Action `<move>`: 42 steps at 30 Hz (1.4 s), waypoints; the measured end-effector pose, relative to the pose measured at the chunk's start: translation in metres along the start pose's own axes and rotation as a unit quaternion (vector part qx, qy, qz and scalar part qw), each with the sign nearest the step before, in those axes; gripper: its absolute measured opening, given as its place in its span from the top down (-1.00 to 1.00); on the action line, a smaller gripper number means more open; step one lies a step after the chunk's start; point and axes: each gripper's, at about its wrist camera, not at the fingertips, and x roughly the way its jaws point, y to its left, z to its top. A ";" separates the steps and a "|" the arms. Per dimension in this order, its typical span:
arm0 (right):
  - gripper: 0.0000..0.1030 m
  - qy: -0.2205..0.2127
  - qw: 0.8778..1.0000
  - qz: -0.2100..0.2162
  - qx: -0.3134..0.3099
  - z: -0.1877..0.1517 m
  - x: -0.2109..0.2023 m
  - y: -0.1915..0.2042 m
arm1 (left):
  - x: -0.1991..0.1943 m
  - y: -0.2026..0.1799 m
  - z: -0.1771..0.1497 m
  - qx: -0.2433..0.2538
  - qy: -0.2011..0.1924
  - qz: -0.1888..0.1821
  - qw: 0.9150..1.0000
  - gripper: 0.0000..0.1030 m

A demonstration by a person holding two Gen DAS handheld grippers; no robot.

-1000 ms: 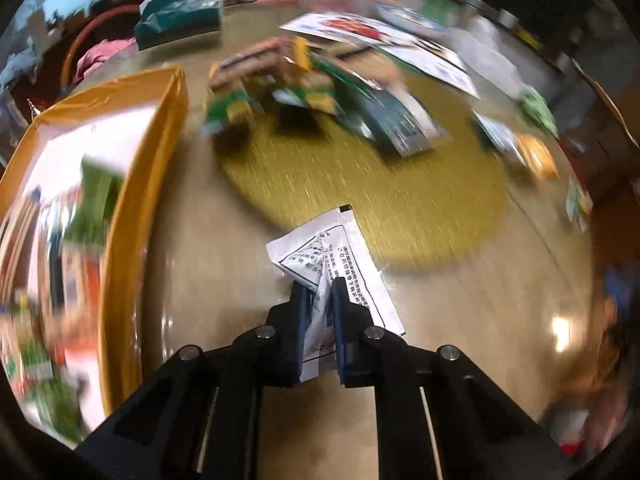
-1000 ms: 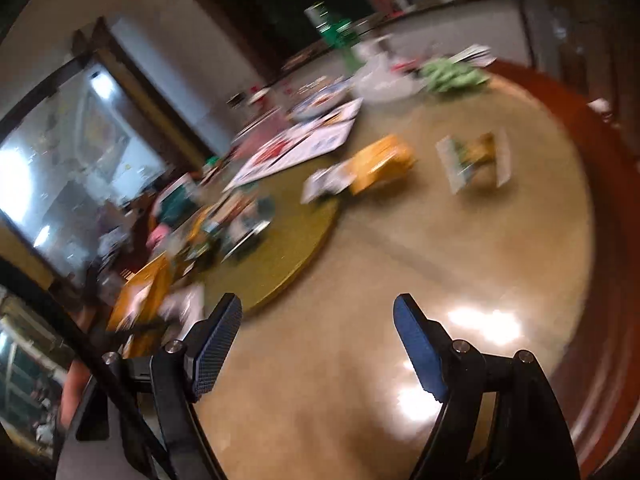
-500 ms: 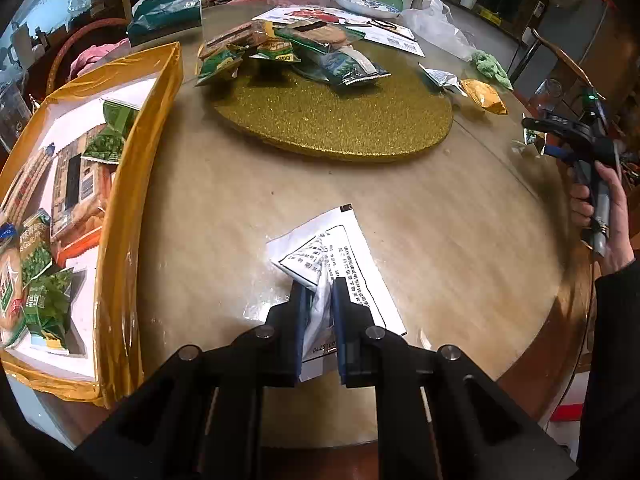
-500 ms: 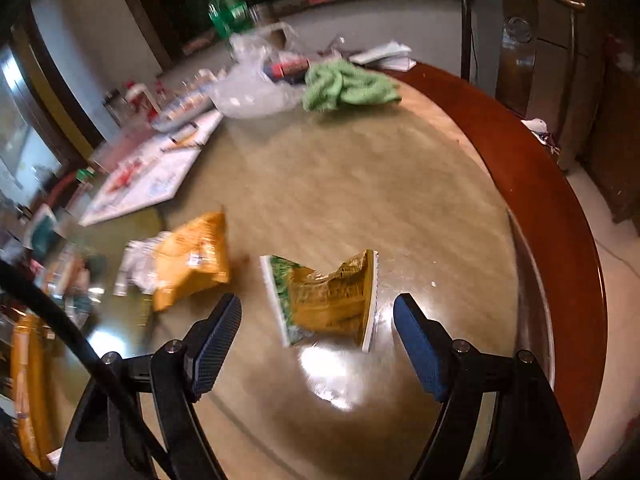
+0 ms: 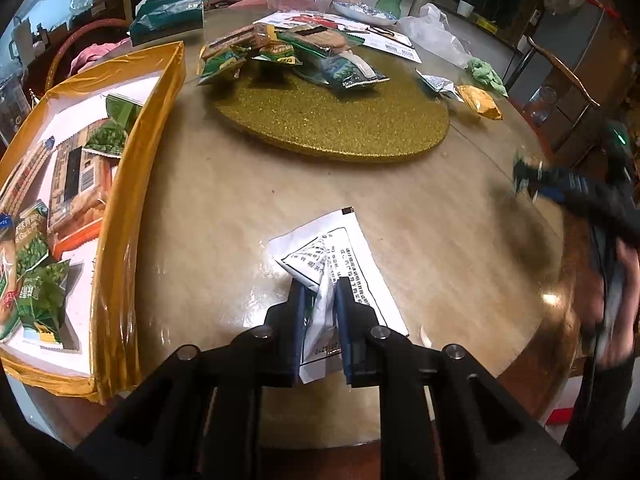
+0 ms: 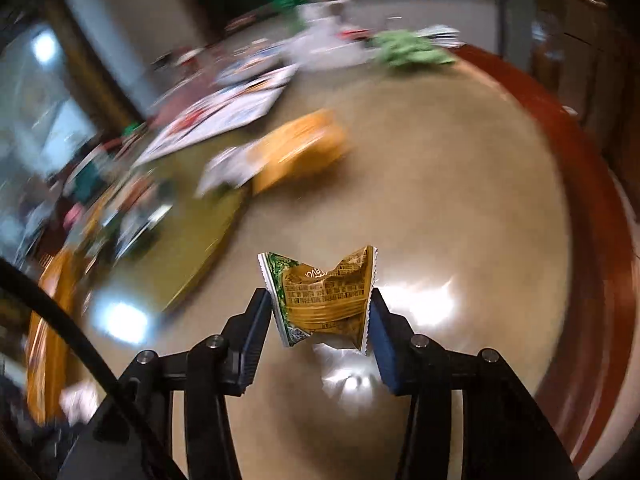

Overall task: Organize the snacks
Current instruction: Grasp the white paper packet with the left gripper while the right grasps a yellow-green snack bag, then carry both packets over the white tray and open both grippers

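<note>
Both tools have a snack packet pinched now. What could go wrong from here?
The right tool has just been closing on the gold packet, which is crumpled edge to edge; it might slip out or get crushed. The left tool pinches only a fold of the white packet, which could tear or drop before the yellow box.

A white packet (image 5: 332, 264) printed with black text sits pinched between the left tool's fingers, its top corner folded over, its far end resting on the table ahead of the tips. A small gold-and-green snack packet (image 6: 324, 300) stands crumpled between the right tool's fingers — its serrated side edges against the pads, its top edge buckled inward. Ahead and left of the right tool lie an orange packet (image 6: 300, 148) and a silvery one (image 6: 228, 168), blurred. More green packets (image 5: 228, 60) are heaped well ahead of the left tool; others lie in the gold-edged box (image 5: 120, 208) to its left.
</note>
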 end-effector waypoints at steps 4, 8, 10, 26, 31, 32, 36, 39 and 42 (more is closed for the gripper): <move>0.12 0.009 0.998 0.052 -0.029 -0.050 -0.012 0.056 | -0.003 0.002 -0.004 -0.001 -0.005 -0.015 1.000 0.74; 0.25 0.029 0.993 0.097 -0.063 -0.068 -0.011 0.097 | -0.015 0.004 -0.010 -0.008 -0.012 -0.039 0.999 0.76; 0.27 0.037 0.989 0.117 -0.078 -0.068 -0.011 0.109 | -0.030 0.005 -0.013 -0.005 -0.031 -0.045 0.998 0.76; 0.28 0.009 0.959 0.229 -0.167 -0.041 -0.027 0.233 | -0.108 0.136 0.008 -0.145 -0.122 -0.011 0.982 0.77; 0.28 0.009 0.951 0.240 -0.196 -0.016 -0.005 0.290 | -0.100 0.179 0.028 -0.167 -0.132 0.012 0.977 0.77; 0.28 0.016 0.950 0.241 -0.198 -0.012 0.003 0.301 | -0.095 0.186 0.032 -0.171 -0.127 0.010 0.977 0.76; 0.28 0.028 0.952 0.216 -0.214 0.005 0.040 0.339 | -0.072 0.209 0.050 -0.186 -0.103 0.008 0.977 0.76; 0.28 0.037 0.954 0.195 -0.226 0.019 0.072 0.360 | -0.059 0.215 0.061 -0.176 -0.093 0.016 0.980 0.76; 0.28 0.051 0.960 0.177 -0.213 0.034 0.101 0.369 | -0.047 0.224 0.067 -0.179 -0.080 0.036 0.980 0.76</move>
